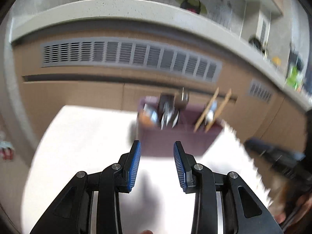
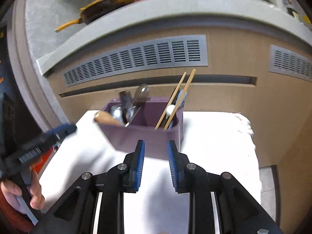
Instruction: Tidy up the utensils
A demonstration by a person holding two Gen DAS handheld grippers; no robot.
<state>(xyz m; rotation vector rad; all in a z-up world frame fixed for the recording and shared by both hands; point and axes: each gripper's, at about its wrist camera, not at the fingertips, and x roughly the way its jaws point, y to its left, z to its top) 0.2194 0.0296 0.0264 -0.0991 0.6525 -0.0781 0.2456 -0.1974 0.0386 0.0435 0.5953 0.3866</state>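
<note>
The left wrist view is smeared with blur, so the purple utensil caddy at centre frame reads only as a soft block with vague silver handles and a pair of wooden chopsticks sticking out of it. My other tool is a dark streak at that frame's right edge, its jaws impossible to read from there. The right wrist view is sharper: the caddy stands on a white cloth at centre frame, spoons and a wooden handle crowded into its left compartment, the chopsticks leaning up and right out of its right one. What lies deeper inside is hidden by the walls.

Both my tools tilt downward toward the cloth, with the caddy ahead of them. At the lower left of the right wrist view, my left hand wraps the handle of its tool.

My left gripper stands partly open, with nothing between its blue pads. My right gripper is open to a narrower gap, also empty; its tips overlap the caddy's near wall in the frame, but I cannot tell whether they touch it.
</note>
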